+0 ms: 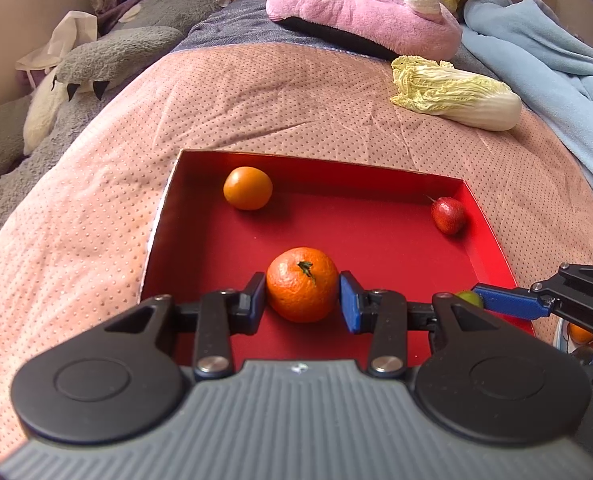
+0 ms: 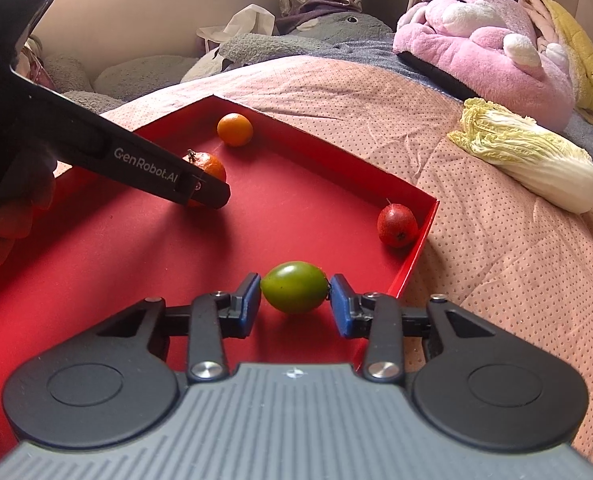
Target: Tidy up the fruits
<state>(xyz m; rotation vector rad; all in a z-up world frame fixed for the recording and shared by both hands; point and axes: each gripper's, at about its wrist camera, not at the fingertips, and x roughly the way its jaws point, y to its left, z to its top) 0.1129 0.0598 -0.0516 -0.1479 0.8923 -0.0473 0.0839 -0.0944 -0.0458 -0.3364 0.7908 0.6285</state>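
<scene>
A: Bed, pink dotted quilt [image 1: 256, 92], red tray [image 1: 200, 216] sitting on it. Start from the fruit?

B: Yes. Tangerine [image 1: 302, 295] with a stem on the tray floor, near side, left gripper [image 1: 302, 298] clamped on it, both pads touching its sides.

A: Right side?

B: Right gripper [image 2: 295, 299] around a green oval fruit [image 2: 294, 287], also on the tray floor near the tray's right wall. Left pad touches it; right pad sits at its tip, looks like contact. Jaws narrow, so I call it gripped.

A: Other fruit in the tray?

B: Smooth orange [image 1: 248, 188] toward the far left corner, apart from the rest. Small red fruit [image 2: 397, 225] with a thin stalk tucked against the right wall near the far corner.

A: Anything blocking?

B: In the right wrist view the left gripper's black arm crosses in front of the tangerine and hides most of it. A hand [image 2: 12, 216] shows at the left edge, holding that tool.

A: Outside the tray?

B: Napa cabbage [image 1: 456, 94] lying on the quilt to the right, well apart from the tray. Pink plush [image 1: 360, 12] behind it, grey plush [image 1: 108, 60] far left, blue blanket [image 1: 552, 52] at the right edge.
</scene>
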